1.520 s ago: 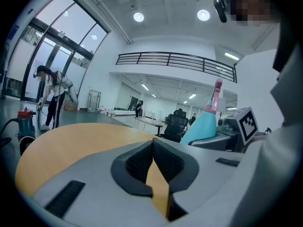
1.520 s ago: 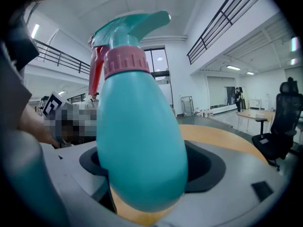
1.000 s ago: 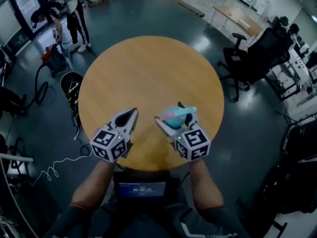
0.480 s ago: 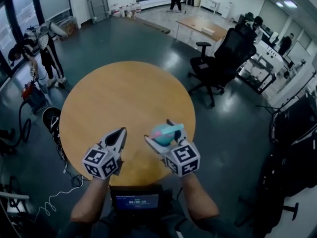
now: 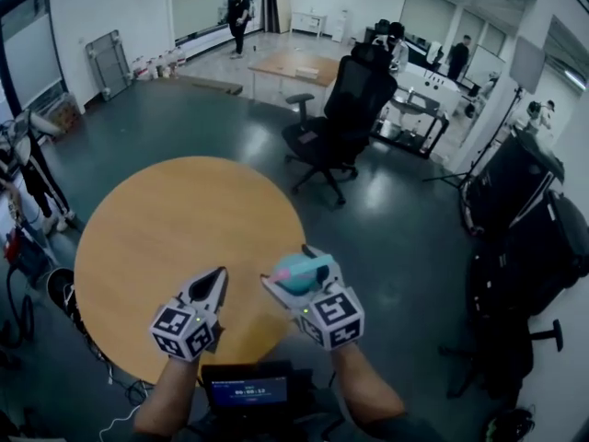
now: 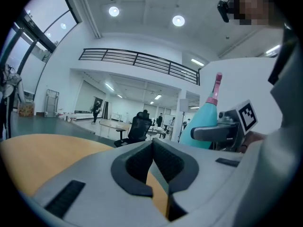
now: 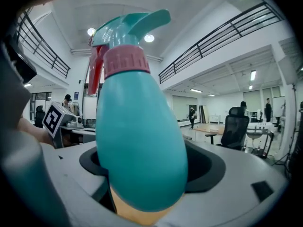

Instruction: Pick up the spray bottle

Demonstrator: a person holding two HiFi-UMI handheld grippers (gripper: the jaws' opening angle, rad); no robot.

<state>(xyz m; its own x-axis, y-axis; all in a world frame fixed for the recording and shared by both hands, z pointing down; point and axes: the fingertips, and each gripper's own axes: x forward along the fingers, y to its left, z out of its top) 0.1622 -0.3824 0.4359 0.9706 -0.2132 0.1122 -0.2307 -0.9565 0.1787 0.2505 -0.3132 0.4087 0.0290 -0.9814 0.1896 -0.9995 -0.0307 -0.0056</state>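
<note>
The teal spray bottle (image 7: 139, 141) with a pink collar and red trigger fills the right gripper view, held upright between the jaws above the table. In the head view the bottle (image 5: 296, 272) sits in my right gripper (image 5: 293, 279), which is shut on its body near the round wooden table's right edge. From the left gripper view the bottle (image 6: 208, 119) shows at the right, in the other gripper. My left gripper (image 5: 217, 277) is shut with nothing in it, its pads (image 6: 163, 160) pressed together, a short way left of the bottle.
The round wooden table (image 5: 166, 238) carries nothing else. A black office chair (image 5: 345, 109) stands beyond it, dark equipment (image 5: 515, 219) at the right. A screen device (image 5: 248, 389) hangs at the person's chest. People stand far off in the hall.
Both grippers have swung rightward together with the bottle still gripped. The table has slid to the left in the head view, and the chair and the right side of the room have come in.
</note>
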